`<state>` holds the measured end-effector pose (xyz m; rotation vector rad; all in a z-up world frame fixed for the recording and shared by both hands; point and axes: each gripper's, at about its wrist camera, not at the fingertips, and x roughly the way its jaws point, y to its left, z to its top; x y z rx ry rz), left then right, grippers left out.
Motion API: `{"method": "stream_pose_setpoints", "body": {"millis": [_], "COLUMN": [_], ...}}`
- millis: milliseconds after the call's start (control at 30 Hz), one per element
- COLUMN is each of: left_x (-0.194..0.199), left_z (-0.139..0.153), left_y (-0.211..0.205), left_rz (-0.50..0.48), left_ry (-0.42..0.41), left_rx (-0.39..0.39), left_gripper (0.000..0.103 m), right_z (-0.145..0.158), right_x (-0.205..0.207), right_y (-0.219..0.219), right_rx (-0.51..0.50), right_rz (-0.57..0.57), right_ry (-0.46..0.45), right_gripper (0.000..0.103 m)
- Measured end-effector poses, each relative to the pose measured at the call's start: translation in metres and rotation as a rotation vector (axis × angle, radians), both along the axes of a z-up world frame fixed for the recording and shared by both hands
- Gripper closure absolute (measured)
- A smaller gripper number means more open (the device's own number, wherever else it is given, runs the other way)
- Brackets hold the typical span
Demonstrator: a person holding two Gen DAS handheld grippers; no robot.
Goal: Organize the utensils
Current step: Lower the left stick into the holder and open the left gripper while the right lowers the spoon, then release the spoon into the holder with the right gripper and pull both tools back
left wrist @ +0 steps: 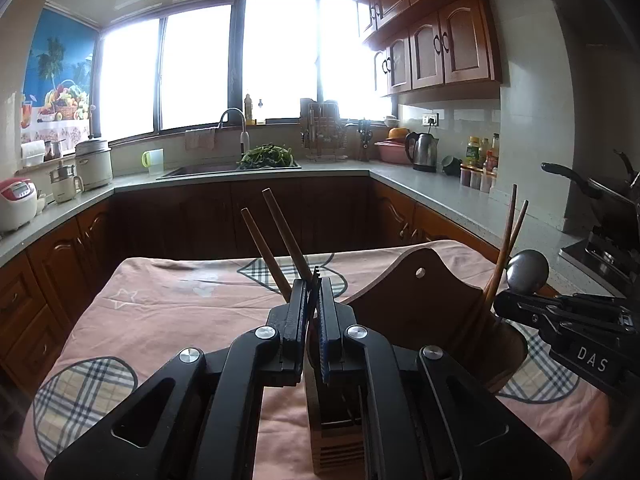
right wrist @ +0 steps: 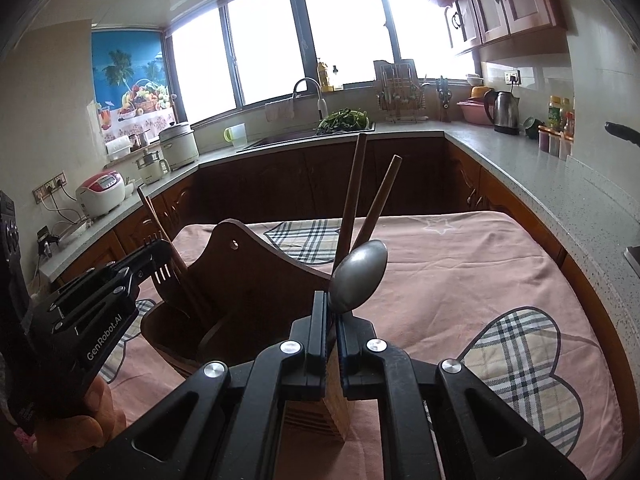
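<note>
One worktop under a pink plaid cloth carried one wooden holder near its left edge, with two pairs of chopsticks poking up. Right gripper had its fingers clamped on one metal spoon; left gripper fingers were pinched on one fork, both over the holder.

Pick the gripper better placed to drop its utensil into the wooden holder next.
Left, narrowly. Left gripper, shut on the fork, hangs it over the wooden holder's open pocket beside chopsticks. Right gripper is shut on the spoon, but its handle end is hidden.
</note>
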<state>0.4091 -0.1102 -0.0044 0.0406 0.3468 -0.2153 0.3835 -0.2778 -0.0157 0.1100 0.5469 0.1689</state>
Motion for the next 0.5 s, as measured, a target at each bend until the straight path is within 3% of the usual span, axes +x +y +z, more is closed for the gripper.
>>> {"method": "stream_pose_setpoints", "body": {"millis": [200, 267, 333, 400, 467, 500], "left_x": [0.001, 0.000, -0.005, -0.011, -0.016, -0.019], "left_z": [0.002, 0.003, 0.006, 0.009, 0.012, 0.013], "left_y": [0.005, 0.008, 0.012, 0.017, 0.022, 0.025], "left_rz": [-0.009, -0.005, 0.003, 0.010, 0.014, 0.019], "left_ry": [0.025, 0.028, 0.016, -0.001, 0.002, -0.002], "left_rx": [-0.015, -0.020, -0.034, -0.047, -0.052, -0.055], "left_gripper": [0.094, 0.076, 0.043, 0.038, 0.022, 0.021], "right_z": [0.000, 0.000, 0.001, 0.002, 0.003, 0.004], "right_x": [0.000, -0.001, -0.003, -0.006, -0.010, -0.011], "right_y": [-0.003, -0.006, -0.010, -0.014, -0.018, -0.020], "right_rx": [0.024, 0.034, 0.053, 0.069, 0.081, 0.090], "right_rz": [-0.002, -0.008, -0.016, -0.023, -0.031, -0.035], "right_ry": [0.007, 0.006, 0.001, -0.009, -0.015, -0.018], "right_gripper": [0.094, 0.091, 0.074, 0.057, 0.046, 0.034]}}
